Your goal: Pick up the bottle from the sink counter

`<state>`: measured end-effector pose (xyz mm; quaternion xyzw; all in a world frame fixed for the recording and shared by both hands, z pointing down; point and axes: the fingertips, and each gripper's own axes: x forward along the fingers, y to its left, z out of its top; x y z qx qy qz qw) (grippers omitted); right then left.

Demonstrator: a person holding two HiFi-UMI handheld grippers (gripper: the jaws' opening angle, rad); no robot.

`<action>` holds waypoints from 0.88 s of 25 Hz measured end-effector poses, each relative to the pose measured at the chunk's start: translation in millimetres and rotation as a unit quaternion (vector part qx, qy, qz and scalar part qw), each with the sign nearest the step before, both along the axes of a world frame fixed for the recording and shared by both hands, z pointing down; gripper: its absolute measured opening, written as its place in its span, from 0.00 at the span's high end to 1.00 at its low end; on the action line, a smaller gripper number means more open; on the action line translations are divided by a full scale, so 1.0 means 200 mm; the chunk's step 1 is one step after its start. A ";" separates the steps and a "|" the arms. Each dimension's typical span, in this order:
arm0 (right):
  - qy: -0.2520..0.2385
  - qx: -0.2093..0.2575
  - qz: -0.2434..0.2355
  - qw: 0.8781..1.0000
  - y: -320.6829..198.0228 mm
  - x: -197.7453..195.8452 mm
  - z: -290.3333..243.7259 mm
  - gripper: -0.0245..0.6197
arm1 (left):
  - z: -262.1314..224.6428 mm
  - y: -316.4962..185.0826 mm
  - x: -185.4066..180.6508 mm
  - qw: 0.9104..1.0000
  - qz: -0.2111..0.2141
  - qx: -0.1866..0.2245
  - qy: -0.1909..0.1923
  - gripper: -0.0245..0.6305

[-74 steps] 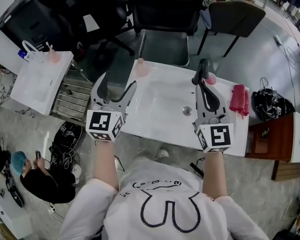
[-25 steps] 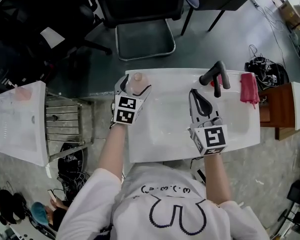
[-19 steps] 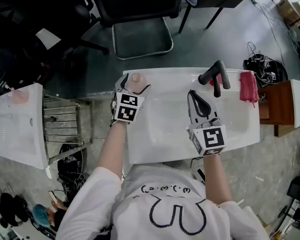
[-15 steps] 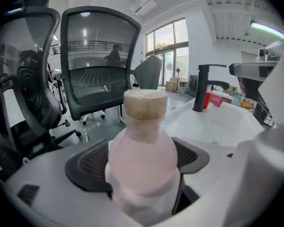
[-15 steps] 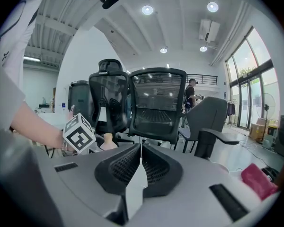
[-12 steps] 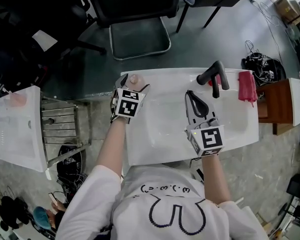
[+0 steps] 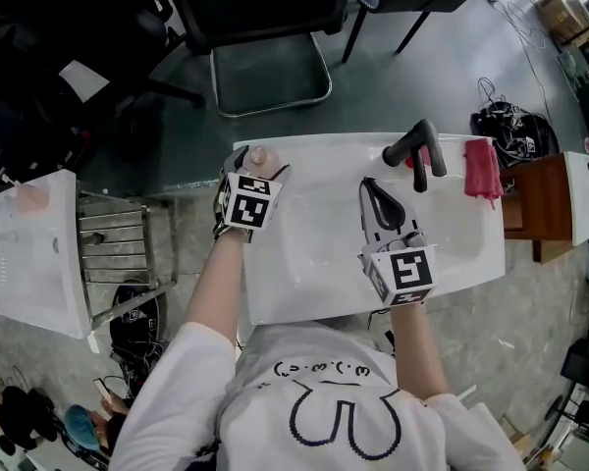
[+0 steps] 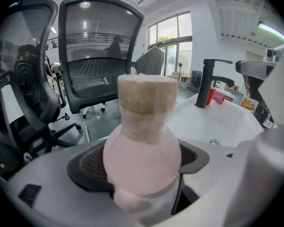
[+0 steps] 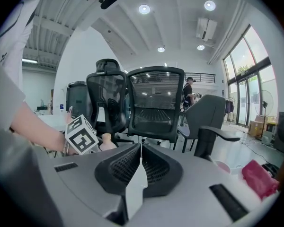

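Note:
A small pink bottle with a tan cap stands at the far left corner of the white sink counter. My left gripper is shut on the bottle; a dark pad presses each side of its round body. In the right gripper view the bottle shows beside the left gripper's marker cube. My right gripper hovers over the basin, shut and empty, its jaws meeting in a line.
A black faucet rises at the back right of the sink, with a red cloth on the counter's right end. Office chairs stand beyond the sink. Another white basin and a metal rack are at the left.
My left gripper went from open in front of the counter to the far left corner and closed round the bottle. The right gripper stayed shut over the basin.

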<state>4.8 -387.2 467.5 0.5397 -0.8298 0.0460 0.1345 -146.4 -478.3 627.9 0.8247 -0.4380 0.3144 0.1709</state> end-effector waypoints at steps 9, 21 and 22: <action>-0.001 0.018 -0.024 1.000 0.03 0.02 -0.09 0.91 | -0.03 0.01 0.00 1.000 -0.028 0.007 0.011 0.35; -0.023 0.033 -0.039 0.998 0.14 0.09 -0.20 0.91 | -0.32 0.17 0.04 0.998 -0.040 0.045 0.016 0.35; -0.023 0.034 -0.041 0.998 0.14 0.10 -0.21 0.91 | -0.35 0.19 0.05 0.998 -0.042 0.049 0.016 0.35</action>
